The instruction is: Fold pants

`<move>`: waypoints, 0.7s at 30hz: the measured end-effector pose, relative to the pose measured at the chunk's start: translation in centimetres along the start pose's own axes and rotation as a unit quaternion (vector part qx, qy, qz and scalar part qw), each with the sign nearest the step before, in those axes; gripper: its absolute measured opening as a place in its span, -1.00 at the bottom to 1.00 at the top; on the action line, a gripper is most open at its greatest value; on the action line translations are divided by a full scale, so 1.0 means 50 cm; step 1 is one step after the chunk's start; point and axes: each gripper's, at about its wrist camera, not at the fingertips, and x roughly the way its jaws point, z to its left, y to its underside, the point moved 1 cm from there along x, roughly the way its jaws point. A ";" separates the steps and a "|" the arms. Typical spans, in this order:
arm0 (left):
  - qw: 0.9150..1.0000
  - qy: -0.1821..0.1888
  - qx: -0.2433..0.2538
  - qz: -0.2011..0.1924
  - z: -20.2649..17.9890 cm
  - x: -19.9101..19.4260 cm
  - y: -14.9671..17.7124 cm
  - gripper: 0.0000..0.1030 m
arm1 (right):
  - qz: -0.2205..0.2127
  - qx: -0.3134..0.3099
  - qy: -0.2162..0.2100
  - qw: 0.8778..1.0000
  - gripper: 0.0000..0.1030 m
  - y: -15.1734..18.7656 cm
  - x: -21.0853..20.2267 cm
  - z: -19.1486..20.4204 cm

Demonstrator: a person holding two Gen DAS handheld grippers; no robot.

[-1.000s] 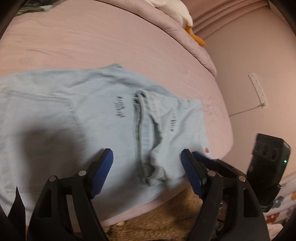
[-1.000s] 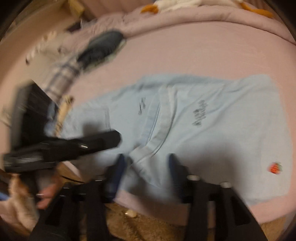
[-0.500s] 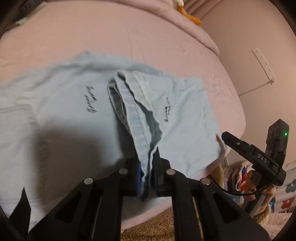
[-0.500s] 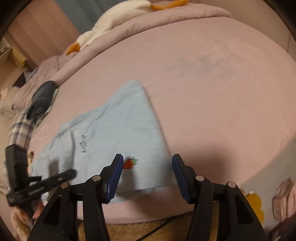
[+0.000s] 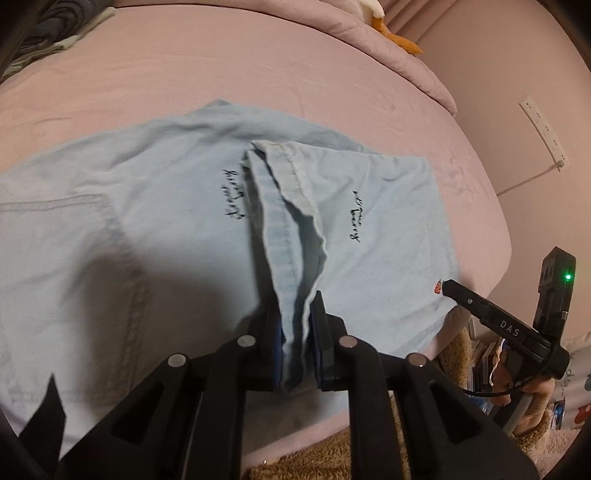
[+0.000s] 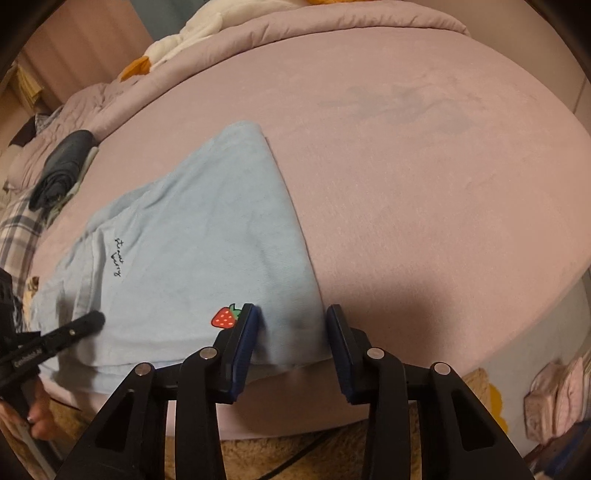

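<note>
Light blue pants [image 5: 147,206] lie flat on a pink bed [image 5: 258,81], with a folded-over leg end on top. My left gripper [image 5: 297,332] is shut on the hem of that leg end [image 5: 291,229] and lifts it into a ridge. In the right wrist view the pants [image 6: 192,251] show a strawberry patch [image 6: 224,317]. My right gripper [image 6: 291,332] is open, its jaws on either side of the pants' near right corner at the bed edge. The right gripper also shows in the left wrist view [image 5: 448,285].
A pink duvet [image 6: 332,22] and a white plush toy [image 6: 192,33] lie at the back of the bed. Dark folded clothes [image 6: 62,166] and plaid fabric [image 6: 18,229] sit at the left. A tan rug [image 5: 332,458] is below the bed edge. A wall socket [image 5: 543,133] is on the right.
My left gripper closed on the leg hem and raised it. My right gripper swung right to the strawberry corner and moved in over it, jaws still open.
</note>
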 end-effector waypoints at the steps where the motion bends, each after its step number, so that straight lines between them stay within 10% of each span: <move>1: 1.000 0.001 -0.007 -0.002 0.002 -0.011 0.004 -0.60 | 0.000 0.002 0.002 1.000 -0.26 -0.002 -0.001 0.001; 9: 0.991 -0.045 -0.072 -0.105 0.116 -0.221 0.029 0.50 | -0.039 -0.028 0.043 0.998 -0.08 -0.017 -0.073 0.047; 15: 0.968 -0.129 -0.167 -0.137 0.265 -0.298 0.085 0.61 | -0.001 -0.077 0.005 0.997 -0.01 -0.003 -0.034 0.117; 21: 0.952 -0.115 -0.256 -0.123 0.346 -0.312 0.147 0.72 | 0.010 -0.082 0.027 0.996 0.08 0.007 -0.011 0.131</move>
